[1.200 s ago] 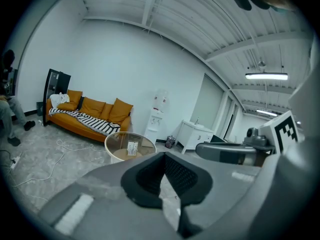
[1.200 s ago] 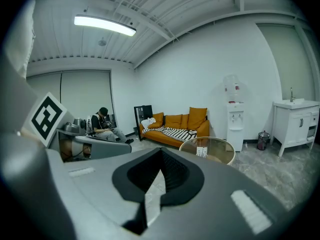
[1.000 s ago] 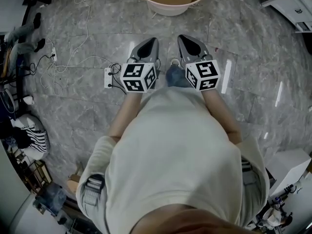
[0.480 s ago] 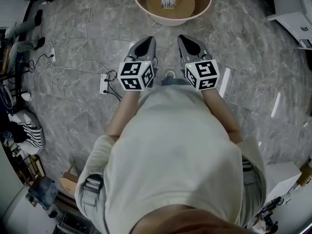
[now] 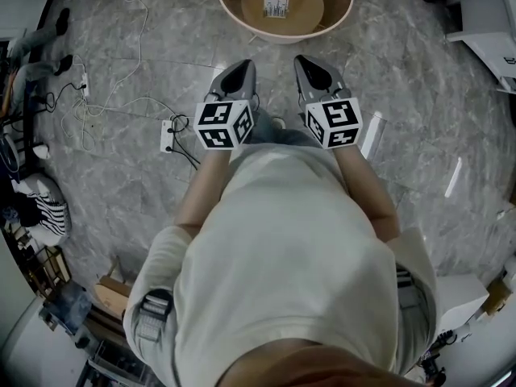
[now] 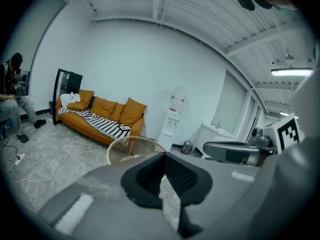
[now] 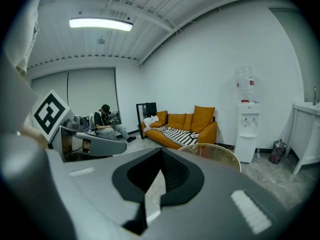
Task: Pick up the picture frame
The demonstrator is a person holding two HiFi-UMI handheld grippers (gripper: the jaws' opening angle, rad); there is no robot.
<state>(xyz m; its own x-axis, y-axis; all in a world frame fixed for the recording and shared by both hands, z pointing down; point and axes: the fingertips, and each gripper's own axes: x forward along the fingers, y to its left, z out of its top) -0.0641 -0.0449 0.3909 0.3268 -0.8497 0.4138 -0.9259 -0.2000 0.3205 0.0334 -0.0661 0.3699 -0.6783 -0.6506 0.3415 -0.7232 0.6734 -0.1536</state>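
Not started. Left tongs (image 5: 240, 69) and right tongs (image 5: 311, 64) are both closed and empty. Small flat item, likely the frame (image 5: 276, 6), lies on the round counter (image 5: 284, 38) ahead, well apart from both. Approach, grasp and lift all remain.

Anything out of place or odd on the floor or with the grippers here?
Nothing spilled or damaged. The only untidiness: loose white cables trail across the floor to a power strip, left of the left gripper, where feet could catch. That gripper and the right gripper are shut and empty.
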